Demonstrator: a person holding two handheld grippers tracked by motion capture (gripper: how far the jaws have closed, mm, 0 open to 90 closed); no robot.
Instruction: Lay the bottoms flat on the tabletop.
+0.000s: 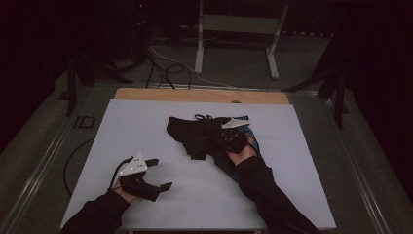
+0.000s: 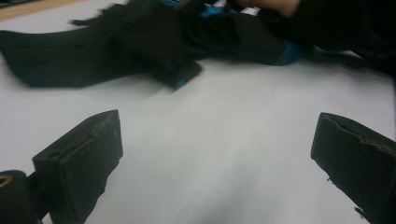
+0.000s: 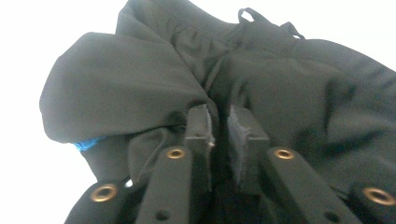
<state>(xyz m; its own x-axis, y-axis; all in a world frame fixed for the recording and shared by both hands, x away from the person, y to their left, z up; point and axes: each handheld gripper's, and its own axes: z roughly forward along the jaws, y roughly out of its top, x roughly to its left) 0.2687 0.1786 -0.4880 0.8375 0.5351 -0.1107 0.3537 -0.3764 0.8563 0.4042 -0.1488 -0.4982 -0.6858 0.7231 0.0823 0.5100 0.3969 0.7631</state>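
High view shows the black garment (image 1: 204, 134) crumpled at the table's (image 1: 146, 122) far middle. The right gripper (image 1: 233, 139) pinches a fold of it, jaws nearly together; the left gripper (image 1: 158, 173) waits near-left, jaws wide. Soft, light, floppy cloth: best gripped at an edge or hem.

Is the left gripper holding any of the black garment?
No: the left gripper stands open over the bare white table, apart from the black garment.

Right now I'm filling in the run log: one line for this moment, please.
right tongs: shut on black garment | left tongs: open, nothing held, apart from garment | white table cover: bears garment
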